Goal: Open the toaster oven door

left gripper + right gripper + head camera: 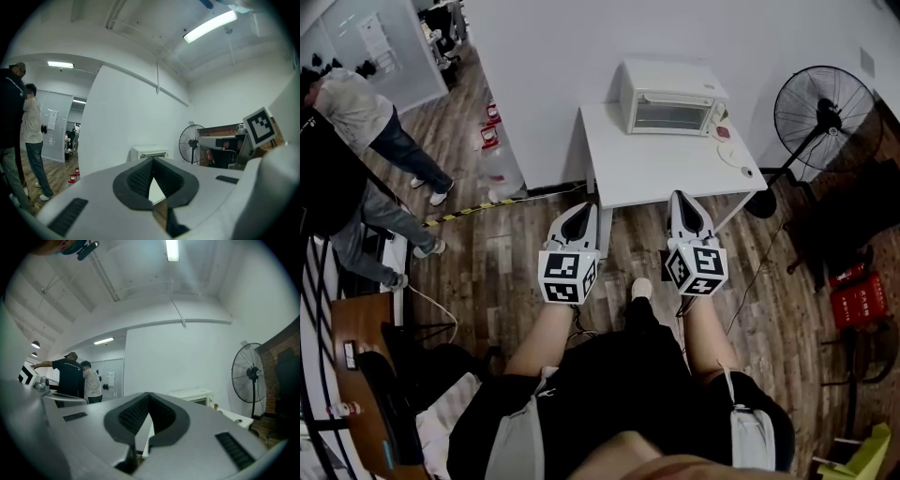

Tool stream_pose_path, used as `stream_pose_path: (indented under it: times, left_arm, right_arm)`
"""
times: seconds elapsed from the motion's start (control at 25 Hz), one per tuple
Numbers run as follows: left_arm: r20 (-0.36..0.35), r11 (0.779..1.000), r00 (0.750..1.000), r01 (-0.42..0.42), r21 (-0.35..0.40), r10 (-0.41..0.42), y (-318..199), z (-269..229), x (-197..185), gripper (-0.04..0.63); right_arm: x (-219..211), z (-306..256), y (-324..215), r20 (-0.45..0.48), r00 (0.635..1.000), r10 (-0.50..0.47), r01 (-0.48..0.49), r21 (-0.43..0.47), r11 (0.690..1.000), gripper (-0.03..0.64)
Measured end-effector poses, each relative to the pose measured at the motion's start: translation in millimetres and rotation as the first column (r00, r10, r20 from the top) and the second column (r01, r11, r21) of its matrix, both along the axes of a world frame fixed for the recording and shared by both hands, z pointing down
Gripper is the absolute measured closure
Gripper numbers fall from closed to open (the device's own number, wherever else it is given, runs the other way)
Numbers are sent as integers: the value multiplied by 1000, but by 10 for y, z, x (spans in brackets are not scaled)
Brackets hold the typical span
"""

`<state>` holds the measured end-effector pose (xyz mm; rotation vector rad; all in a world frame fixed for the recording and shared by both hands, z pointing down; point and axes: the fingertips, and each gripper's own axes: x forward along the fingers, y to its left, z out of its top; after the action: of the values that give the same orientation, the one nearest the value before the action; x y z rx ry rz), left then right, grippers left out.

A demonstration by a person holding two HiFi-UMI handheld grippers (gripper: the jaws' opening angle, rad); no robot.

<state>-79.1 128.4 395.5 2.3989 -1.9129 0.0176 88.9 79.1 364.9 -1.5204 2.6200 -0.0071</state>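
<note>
The toaster oven [670,97] is white. It sits at the back of a white tabletop [647,173], right against the wall [581,56]. Its glass door [667,114] faces the person and looks shut, but it is small and far off in every view, so that is hard to be sure of.

The left gripper [584,208] and the right gripper [682,197] are held side by side at the near edge of the tabletop. Both point toward the oven. Neither one touches it. The oven is well apart from both, on the far side of the tabletop.

In the left gripper view, the two black fingers [138,178] of the left gripper [152,159] are pressed together at the tips. Nothing is between them. The toaster oven [147,152] shows just past the tips, far away.

In the right gripper view, the fingers [133,413] of the right gripper [149,393] are closed tight too, and they hold nothing. There the toaster oven [194,396] sits a bit to the right of the tips.

A big black fan [820,112] stands on the wood floor [516,253] to the right of the tabletop. Two people [366,112] stand far off to the left.
</note>
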Motion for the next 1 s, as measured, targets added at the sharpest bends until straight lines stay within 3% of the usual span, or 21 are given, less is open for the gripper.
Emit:
stream_pose_path:
  times: [0.52,1.0]
  left_arm:
    - [23,999,998,53,4,-53,-925,15,-302,583]
    - [28,997,996,79,-12,-79,-2508,-105,-158,581]
  right_arm:
    - [-304,56,-984,1,999,-43,43,12,999,614]
    - [-262,-26,-2583,-17,996,-85,86,3,996,614]
